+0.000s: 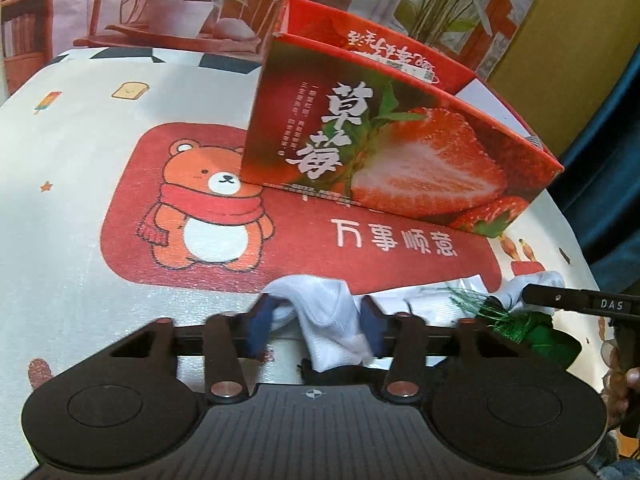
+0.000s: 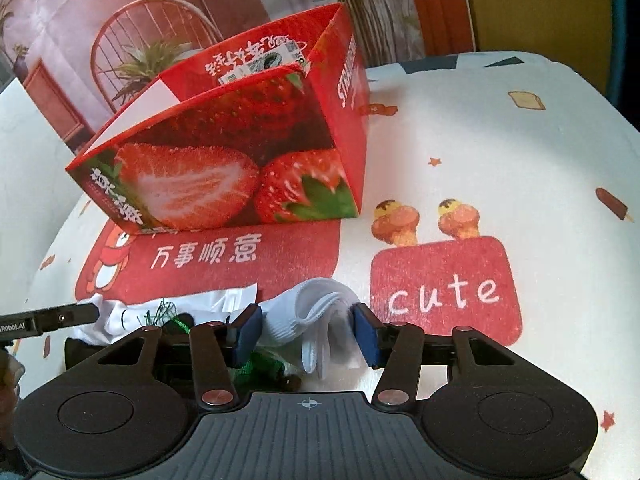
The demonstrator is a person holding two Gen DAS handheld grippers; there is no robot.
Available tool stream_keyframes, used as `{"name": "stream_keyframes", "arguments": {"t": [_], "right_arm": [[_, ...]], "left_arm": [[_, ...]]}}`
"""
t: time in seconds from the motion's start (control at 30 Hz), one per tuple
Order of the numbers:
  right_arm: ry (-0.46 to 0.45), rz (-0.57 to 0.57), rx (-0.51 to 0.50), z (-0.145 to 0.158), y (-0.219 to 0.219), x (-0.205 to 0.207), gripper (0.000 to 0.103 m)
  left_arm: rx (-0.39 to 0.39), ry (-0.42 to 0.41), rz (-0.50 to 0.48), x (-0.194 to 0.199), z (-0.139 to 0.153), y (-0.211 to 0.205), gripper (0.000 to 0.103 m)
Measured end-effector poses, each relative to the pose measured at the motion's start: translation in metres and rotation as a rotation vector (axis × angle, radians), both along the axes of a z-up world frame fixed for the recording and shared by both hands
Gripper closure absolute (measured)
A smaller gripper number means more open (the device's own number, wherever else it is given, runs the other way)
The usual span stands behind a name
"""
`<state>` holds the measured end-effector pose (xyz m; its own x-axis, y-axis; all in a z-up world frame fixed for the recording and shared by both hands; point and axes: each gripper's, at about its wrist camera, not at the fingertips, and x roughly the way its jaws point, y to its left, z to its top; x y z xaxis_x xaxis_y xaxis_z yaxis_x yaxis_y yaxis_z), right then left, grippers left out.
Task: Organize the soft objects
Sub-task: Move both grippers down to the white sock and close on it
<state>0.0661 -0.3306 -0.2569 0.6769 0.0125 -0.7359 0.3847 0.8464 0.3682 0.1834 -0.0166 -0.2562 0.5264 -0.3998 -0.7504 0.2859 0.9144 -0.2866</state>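
Left wrist view: left gripper (image 1: 316, 330) down at the near edge of the printed tablecloth (image 1: 72, 208), blue pads (image 1: 262, 326) narrowed around a fold of white sock (image 1: 320, 312). Right pad against the cloth; left pad touching too, as far as can be told — a pinch on a bunched ridge, not on the whole sock. More white fabric (image 1: 432, 302) lying to the right, tangled with a green tasselled piece (image 1: 516, 322), and the tip of the right gripper (image 1: 576, 303) reaching in over that heap. Strawberry box (image 1: 400, 160) standing open-topped farther back on the table, well apart from the pile.

Right wrist view: right gripper (image 2: 308, 334) straddling another folded white sock (image 2: 320, 320), pads half-closed. Left pad pressed into the ribbed cuff; right pad beside the fold, contact hard to tell — grip not certain. Green tassel (image 2: 264, 364) and white plastic wrap (image 2: 188, 300) just left of it, left gripper tip (image 2: 48, 318) entering from the left edge. Box (image 2: 240, 152) behind, open mouth upward.

Handling, as a judgement: light, limp knit, no stiffness — likely to drape and trail once lifted, and to drag tassel threads along. Best taken at the thick folded cuff, several layers at once, squeezed firmly; no fragility to fear.
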Motion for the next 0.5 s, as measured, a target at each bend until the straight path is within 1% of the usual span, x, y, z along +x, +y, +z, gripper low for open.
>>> {"name": "stream_keyframes", "arguments": {"t": [0.03,0.13,0.17,0.23,0.43,0.47,0.5], "right_arm": [[-0.002,-0.007,0.003,0.0,-0.002,0.0,0.055],[-0.009,-0.022,0.015,0.0,-0.006,0.002,0.06],[-0.01,-0.025,0.017,-0.001,-0.007,0.002,0.06],[-0.012,-0.033,0.021,-0.002,-0.009,0.003,0.061],[-0.037,-0.045,0.022,-0.001,-0.014,0.009,0.061],[-0.041,-0.038,0.021,0.0,-0.014,0.012,0.066],[-0.041,-0.03,0.017,0.0,-0.012,0.015,0.072]], "left_arm": [[0.001,0.001,0.002,0.0,0.0,0.001,0.073],[0.009,-0.005,0.001,0.0,-0.001,0.001,0.08],[0.012,-0.008,0.003,-0.001,-0.001,0.001,0.08],[0.016,-0.012,0.008,-0.001,-0.001,0.002,0.085],[0.027,-0.031,0.06,0.001,0.0,0.008,0.088],[0.028,-0.032,0.074,0.001,0.0,0.01,0.088],[0.029,-0.034,0.085,0.002,0.0,0.012,0.088]]}}
